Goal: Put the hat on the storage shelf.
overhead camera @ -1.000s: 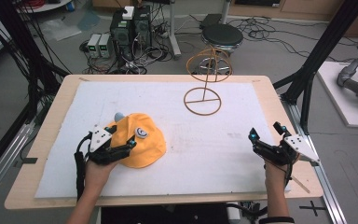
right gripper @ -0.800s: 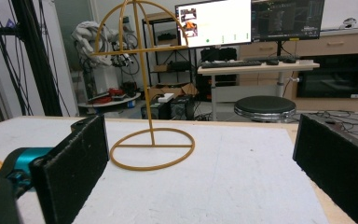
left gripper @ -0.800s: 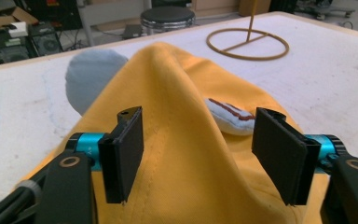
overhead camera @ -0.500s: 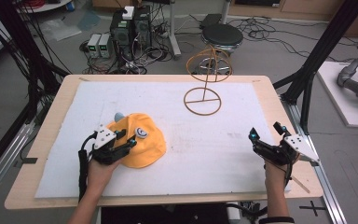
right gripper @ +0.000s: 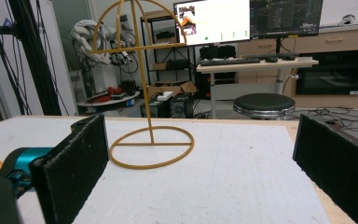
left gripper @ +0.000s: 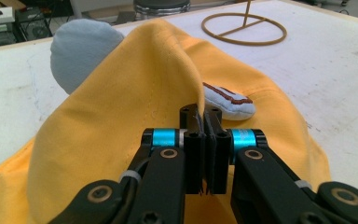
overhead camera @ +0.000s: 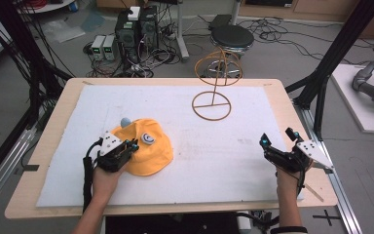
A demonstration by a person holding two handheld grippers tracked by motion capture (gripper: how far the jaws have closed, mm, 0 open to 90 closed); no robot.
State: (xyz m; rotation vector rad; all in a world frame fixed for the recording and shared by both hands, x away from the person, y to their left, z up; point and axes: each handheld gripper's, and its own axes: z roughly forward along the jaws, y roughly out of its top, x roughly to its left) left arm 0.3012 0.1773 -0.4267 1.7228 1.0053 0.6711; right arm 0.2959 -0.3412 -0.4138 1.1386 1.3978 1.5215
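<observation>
Yellow cap (overhead camera: 148,153) edge pinched by left gripper (left gripper: 204,140); right gripper (overhead camera: 278,147) spread.

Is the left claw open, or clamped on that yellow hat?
Clamped: the left gripper has its fingers pressed together on a fold of the yellow hat.

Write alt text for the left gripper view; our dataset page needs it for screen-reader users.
The left gripper has its black jaws shut on a raised fold of a yellow hat lying on a white table. A wire hat stand sits behind.

Overhead view, two low tabletop close-ups
</observation>
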